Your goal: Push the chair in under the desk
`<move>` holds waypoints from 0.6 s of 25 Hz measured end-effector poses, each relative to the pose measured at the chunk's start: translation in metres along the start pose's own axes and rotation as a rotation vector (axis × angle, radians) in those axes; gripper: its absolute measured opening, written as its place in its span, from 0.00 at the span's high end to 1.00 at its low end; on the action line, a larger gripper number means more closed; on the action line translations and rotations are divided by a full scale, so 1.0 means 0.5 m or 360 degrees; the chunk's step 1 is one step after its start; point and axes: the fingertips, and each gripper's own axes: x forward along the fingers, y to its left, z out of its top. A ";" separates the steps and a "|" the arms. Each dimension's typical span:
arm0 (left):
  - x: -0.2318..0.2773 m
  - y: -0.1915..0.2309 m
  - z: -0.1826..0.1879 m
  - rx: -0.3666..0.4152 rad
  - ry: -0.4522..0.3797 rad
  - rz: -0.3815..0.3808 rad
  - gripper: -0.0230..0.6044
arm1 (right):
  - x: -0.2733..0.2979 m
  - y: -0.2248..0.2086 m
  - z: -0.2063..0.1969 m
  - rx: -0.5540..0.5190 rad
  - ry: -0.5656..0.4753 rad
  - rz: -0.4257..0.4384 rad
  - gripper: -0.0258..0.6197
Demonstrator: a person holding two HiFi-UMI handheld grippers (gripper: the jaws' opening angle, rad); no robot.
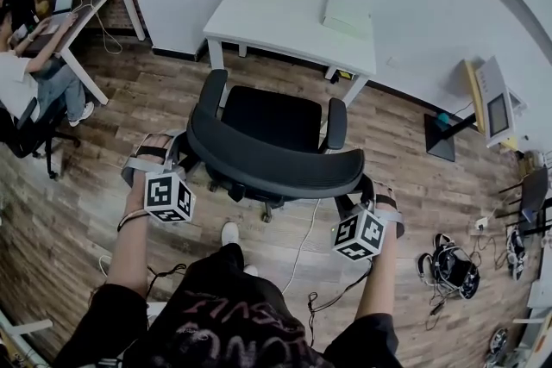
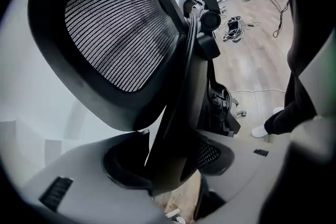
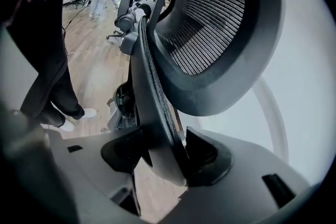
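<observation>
Gripping: left tool (image 2: 168,165) pinches left edge of office chair (image 1: 272,118) backrest (image 1: 276,166); right tool (image 3: 164,157) pinches right edge
Chair spot: on wood floor (image 1: 82,215), facing white bench (image 1: 276,20), seat just short of it

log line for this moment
left gripper: shut on black mesh office chair backrest | right gripper: same | chair not yet under white desk
</observation>
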 end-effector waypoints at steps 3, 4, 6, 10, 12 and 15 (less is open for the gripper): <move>0.030 0.021 0.000 0.0002 -0.0015 0.0001 0.58 | 0.026 -0.024 0.000 0.0001 0.0005 -0.0017 0.58; 0.041 0.029 0.001 0.0005 -0.0018 -0.0002 0.58 | 0.035 -0.033 0.000 0.0003 0.0007 -0.0022 0.58; 0.062 0.044 0.003 0.0012 -0.0032 0.0005 0.58 | 0.054 -0.050 -0.003 0.0012 0.0025 -0.0027 0.58; 0.100 0.068 0.004 0.0022 -0.0052 0.0007 0.58 | 0.084 -0.075 -0.005 0.0024 0.0037 -0.0051 0.58; 0.117 0.082 0.004 0.0030 -0.0060 0.0003 0.58 | 0.098 -0.088 -0.004 0.0028 0.0046 -0.0056 0.58; 0.146 0.104 0.005 0.0035 -0.0079 0.0004 0.58 | 0.122 -0.109 -0.004 0.0034 0.0069 -0.0057 0.58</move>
